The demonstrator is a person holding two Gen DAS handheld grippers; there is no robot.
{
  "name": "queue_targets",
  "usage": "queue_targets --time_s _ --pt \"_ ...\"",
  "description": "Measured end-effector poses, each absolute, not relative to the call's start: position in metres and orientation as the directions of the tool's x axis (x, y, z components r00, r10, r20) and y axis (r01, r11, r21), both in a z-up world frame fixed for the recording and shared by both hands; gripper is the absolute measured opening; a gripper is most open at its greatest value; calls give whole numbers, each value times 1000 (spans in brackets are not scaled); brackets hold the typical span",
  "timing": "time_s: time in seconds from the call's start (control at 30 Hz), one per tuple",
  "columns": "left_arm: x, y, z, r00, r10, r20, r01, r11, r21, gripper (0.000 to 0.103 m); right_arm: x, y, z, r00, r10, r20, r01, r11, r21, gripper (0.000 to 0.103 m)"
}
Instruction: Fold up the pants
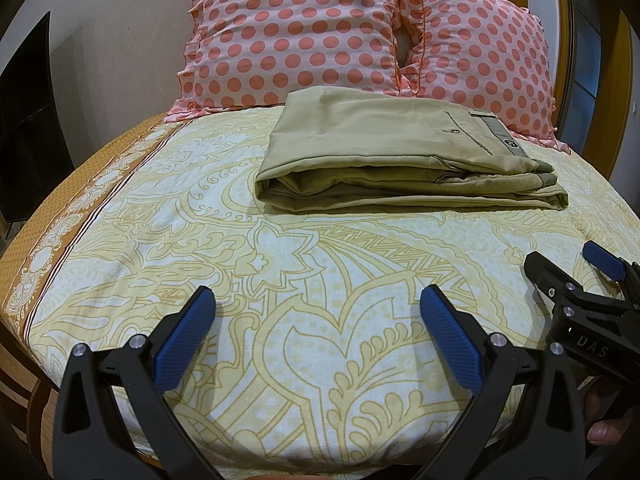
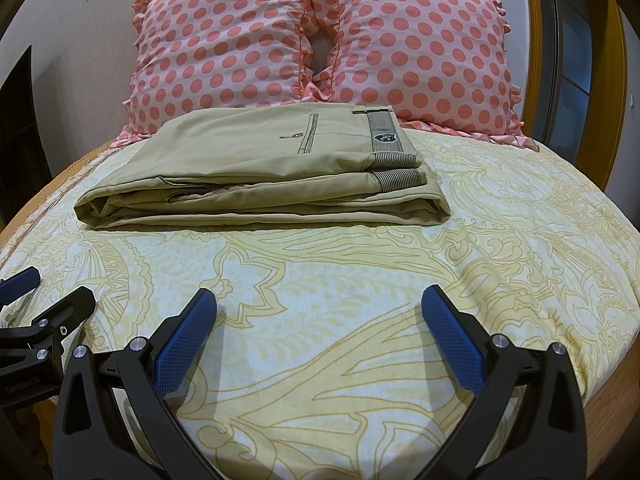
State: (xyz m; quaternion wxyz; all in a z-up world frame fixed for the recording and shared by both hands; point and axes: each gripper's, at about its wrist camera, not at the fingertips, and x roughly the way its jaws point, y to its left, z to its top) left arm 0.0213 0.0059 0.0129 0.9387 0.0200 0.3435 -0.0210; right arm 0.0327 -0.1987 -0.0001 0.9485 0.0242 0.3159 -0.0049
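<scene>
A pair of khaki pants lies folded into a flat, layered stack on a bed covered by a yellow-and-white patterned sheet. The stack sits well ahead of both grippers, its striped waistband turned to the right and a buttoned back pocket facing up. Behind the pants, two pink pillows with coral polka dots and ruffled edges lean side by side at the head of the bed, the far edge of the pants just in front of them. The left gripper hangs above the near part of the sheet, jaws spread wide and holding nothing. The right gripper does the same beside it, jaws equally wide apart and bare, blue pads facing inward. Neither touches the pants.
</scene>
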Motion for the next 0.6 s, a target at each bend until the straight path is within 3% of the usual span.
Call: queue_targets --time_s 0.6 --pt "22 7 13 763 -27 -646 55 998 23 101 34 -197 -1 802 4 -598 27 999 42 102"
